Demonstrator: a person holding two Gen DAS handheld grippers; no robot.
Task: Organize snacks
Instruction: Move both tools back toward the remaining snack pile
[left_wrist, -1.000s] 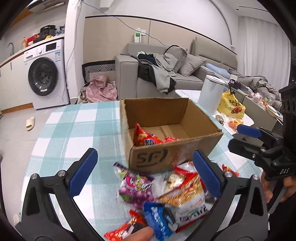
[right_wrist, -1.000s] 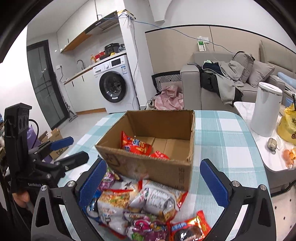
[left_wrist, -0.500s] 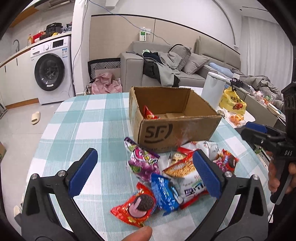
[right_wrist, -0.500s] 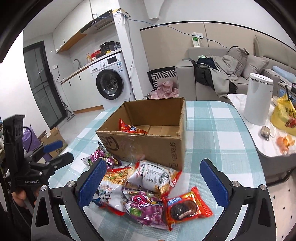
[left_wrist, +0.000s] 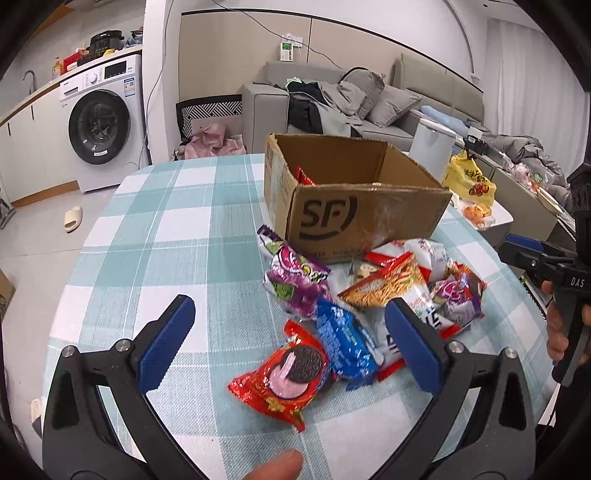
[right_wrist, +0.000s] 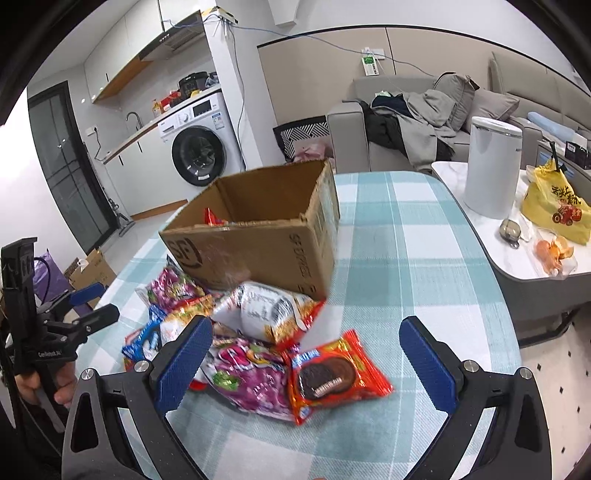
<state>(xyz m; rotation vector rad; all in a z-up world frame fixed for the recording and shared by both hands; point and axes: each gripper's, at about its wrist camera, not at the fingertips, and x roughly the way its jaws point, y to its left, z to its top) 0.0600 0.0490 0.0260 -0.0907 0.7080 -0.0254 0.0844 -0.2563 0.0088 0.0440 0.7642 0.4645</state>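
While the cardboard box waits at twelve o'clock on the checked table, snacks lie heaped before it; the red cookie packet, long axis slanting ten-to-four, sits between the left gripper's spread, empty jaws, the right gripper equally wide.

The open brown cardboard box in the middle of the left-wrist frame bears a black "SF" logo on its front. At that frame's right edge, the black handheld gripper reads "DAS".
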